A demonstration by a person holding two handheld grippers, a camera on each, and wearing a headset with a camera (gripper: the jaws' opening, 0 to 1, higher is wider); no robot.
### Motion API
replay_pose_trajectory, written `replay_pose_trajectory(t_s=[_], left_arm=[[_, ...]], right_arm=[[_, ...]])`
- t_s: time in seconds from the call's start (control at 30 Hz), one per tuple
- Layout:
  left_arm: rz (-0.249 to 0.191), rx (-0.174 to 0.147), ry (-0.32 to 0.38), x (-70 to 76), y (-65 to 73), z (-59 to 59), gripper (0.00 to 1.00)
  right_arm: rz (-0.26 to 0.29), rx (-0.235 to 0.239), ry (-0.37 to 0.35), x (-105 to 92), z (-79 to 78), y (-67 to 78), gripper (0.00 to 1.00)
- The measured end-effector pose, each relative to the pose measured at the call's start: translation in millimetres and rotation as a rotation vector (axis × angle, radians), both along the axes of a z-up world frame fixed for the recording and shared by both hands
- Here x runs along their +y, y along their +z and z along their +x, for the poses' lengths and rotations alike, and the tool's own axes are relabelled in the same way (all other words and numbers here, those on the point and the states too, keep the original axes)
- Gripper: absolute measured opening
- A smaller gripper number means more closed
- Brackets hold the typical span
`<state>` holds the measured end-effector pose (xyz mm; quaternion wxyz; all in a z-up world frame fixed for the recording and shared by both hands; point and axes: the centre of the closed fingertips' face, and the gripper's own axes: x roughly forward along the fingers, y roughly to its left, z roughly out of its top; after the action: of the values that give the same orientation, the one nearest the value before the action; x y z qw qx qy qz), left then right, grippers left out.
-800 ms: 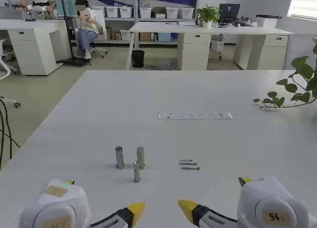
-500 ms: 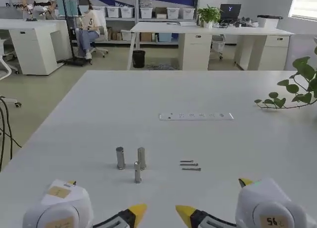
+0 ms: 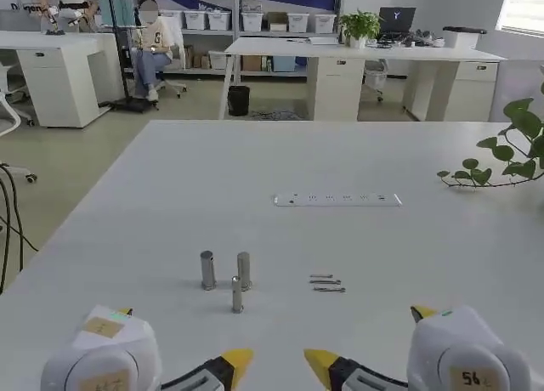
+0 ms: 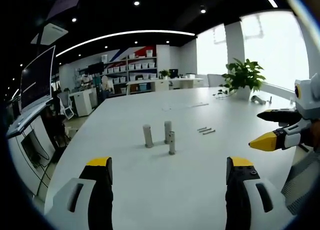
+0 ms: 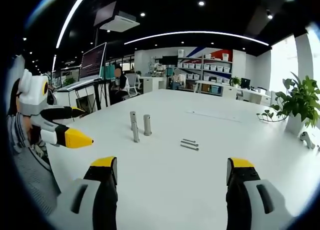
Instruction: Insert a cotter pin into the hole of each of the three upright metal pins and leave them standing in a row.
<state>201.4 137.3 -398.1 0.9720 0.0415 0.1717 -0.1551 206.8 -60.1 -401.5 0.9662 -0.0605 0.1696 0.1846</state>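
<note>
Three metal pins [image 3: 244, 270], three cotter pins [image 3: 325, 282]; left gripper [image 4: 169, 164] and right gripper [image 5: 172, 164] fingers [image 4: 99, 166] spread wide, empty.

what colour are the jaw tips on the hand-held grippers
Yellow, clearest on the left hand-held gripper in the left gripper view.

From head height the left tool [image 4: 170, 166] and the right tool [image 5: 172, 166] run off the bottom edge, leaving just their yellow tips and part of the white housings in sight. The holes in the upright metal pins [image 3: 244, 271] are too small to make out. The cotter pins [image 3: 324, 282] read as thin slivers, their loops and legs indistinct. The plant [image 3: 520, 112] at the tabletop's [image 3: 382, 246] right side is cut by the picture's edge.
</note>
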Motion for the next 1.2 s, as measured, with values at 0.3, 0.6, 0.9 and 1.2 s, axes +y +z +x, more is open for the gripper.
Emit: replay_pose_trajectory(t_s=[0.3,0.6,0.9,1.2], left_arm=[[0.002,-0.004,0.001,0.6,0.1,1.0,0.93],[0.005,0.002,0.007,2.5,-1.2,0.6,0.92],[0.006,0.002,0.010,3.6,-1.4,0.7,0.90],[0.001,0.000,0.006,2.3,-0.5,0.7,0.90]], right_arm=[[0.025,-0.003,-0.002,1.3,0.5,1.8,0.89],[0.031,-0.009,0.011,4.6,0.1,2.6,0.89],[0.038,-0.007,0.010,4.9,0.0,2.5,0.88],[0.037,-0.005,0.015,5.7,0.0,1.9,0.88]])
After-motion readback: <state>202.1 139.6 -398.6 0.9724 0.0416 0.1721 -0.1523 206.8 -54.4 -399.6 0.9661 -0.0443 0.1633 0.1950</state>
